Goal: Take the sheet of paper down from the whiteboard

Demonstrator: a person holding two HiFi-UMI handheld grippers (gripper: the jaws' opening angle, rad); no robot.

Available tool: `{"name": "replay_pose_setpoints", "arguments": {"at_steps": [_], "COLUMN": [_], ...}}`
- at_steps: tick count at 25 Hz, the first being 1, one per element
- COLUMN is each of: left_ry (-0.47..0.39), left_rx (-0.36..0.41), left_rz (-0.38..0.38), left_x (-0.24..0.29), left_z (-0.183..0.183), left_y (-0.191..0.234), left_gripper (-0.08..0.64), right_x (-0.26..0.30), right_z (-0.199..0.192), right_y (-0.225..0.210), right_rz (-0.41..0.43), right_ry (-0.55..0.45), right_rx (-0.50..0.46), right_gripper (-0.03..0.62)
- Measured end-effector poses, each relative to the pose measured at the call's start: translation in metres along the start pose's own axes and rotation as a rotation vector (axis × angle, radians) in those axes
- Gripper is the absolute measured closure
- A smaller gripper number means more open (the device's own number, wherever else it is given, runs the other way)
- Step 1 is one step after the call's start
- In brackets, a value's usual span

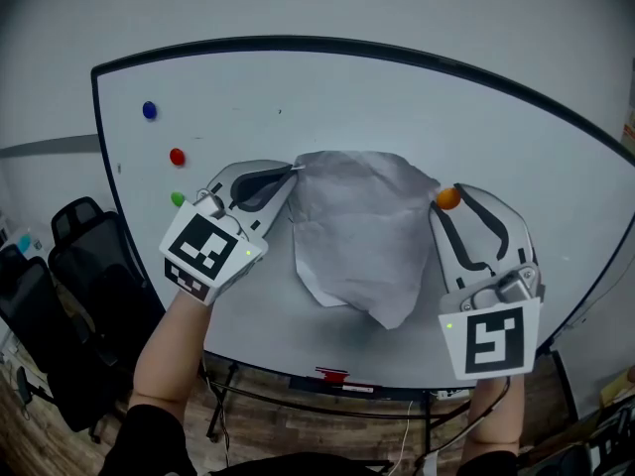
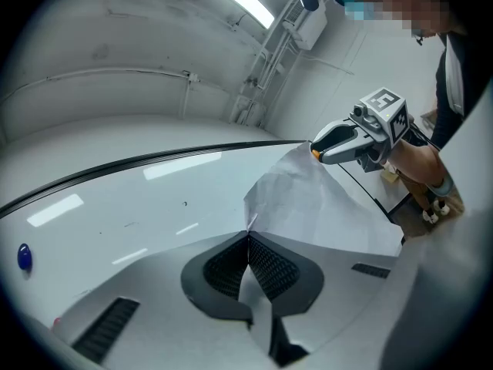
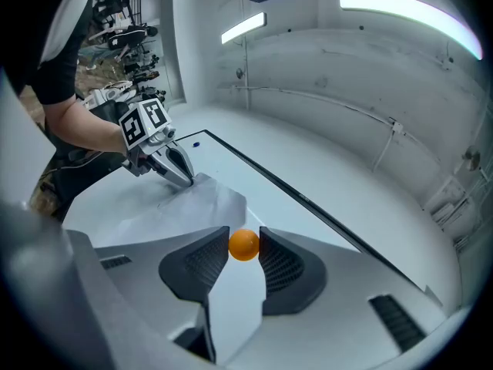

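**Left to right, head view.** Near the left edge of the whiteboard (image 1: 248, 87), toward its upper left corner, I saw three round magnets in a loose column. These were a blue magnet (image 1: 149, 110), a red magnet (image 1: 177, 156) and a green magnet (image 1: 178, 198), all apart from the paper.

Just beside the green one was my left gripper (image 1: 295, 170), its jaws closed together on the upper left corner of the sheet of paper (image 1: 362, 231). The left gripper view showed that corner pinched between the ribbed pads (image 2: 269, 267).

The sheet hung at the middle of the board, crumpled and bulging away from the surface, its lower edge above the board's bottom edge. At its upper right corner sat an orange magnet (image 1: 447, 199). My right gripper (image 1: 448, 193) held it, the jaws partly apart and both pads touching the ball-like magnet. I could not tell whether the magnet pinned that corner or stood off the board.

**Handling, as I judged it.** The sheet was very light, limp and easily torn, and it would droop or slide once unpinned. It wanted a hold at a corner or along the top edge, as the left gripper had. It also wanted a gentle pull away from the board, never a tug against a magnet holding it.
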State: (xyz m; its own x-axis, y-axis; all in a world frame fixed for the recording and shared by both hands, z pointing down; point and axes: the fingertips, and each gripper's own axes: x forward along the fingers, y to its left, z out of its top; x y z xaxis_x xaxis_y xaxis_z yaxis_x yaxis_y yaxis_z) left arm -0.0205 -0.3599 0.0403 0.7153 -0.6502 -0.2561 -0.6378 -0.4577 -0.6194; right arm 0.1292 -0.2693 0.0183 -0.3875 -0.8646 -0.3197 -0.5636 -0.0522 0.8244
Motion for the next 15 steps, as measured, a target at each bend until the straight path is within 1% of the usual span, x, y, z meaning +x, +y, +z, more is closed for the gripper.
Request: {"name": "replay_pose_setpoints", "arguments": {"at_steps": [4, 9, 15], "left_ry": [0.02, 0.018, 0.018], "left_rx": [0.006, 0.002, 0.01], "left_rz": [0.015, 0.032, 0.027], "left_x": [0.001, -0.021, -0.04], "left_z": [-0.006, -0.014, -0.022], "left_y": [0.002, 0.012, 0.009], "left_gripper": [0.546, 0.545, 0.546], "right_x": [-0.003, 0.005, 0.016], "right_z": [-0.013, -0.009, -0.015], "right_y": [-0.008, 0.009, 0.026], "right_rz": [-0.016, -0.002, 0.009], "right_ry": [0.006, 0.031, 0.059], "right_rx": [0.027, 0.036, 0.045], "right_gripper": [0.463, 0.463, 0.463]}}
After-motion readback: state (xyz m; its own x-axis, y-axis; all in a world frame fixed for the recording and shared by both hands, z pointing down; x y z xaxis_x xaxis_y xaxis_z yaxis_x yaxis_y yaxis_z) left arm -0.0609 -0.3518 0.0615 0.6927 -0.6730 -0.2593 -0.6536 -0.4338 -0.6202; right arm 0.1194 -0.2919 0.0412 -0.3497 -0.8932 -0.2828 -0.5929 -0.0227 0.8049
